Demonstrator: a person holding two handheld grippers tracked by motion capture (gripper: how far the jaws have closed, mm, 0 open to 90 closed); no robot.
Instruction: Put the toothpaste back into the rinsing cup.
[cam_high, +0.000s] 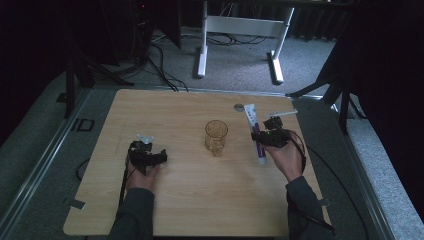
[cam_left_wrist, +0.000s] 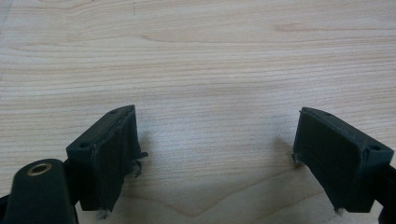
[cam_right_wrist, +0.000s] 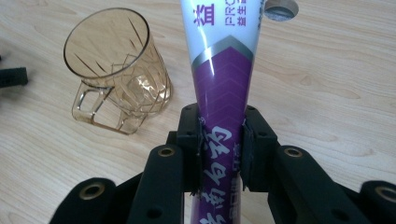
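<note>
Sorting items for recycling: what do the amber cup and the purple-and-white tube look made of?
The amber handled cup looks like clear tinted plastic or glass with cut facets; which one is unclear. The purple-and-white toothpaste tube, clamped in the right gripper, looks like glossy soft plastic laminate, with sheen on its print.

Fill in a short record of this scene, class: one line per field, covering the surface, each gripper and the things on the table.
Surface: wooden table
Left gripper: open, holding nothing, over bare wood
Right gripper: shut on the toothpaste tube
Tube: white and purple, lying flat on the table, right of the cup
Cup: amber glass cup with a handle, upright, mid-table, apart from the tube
</note>
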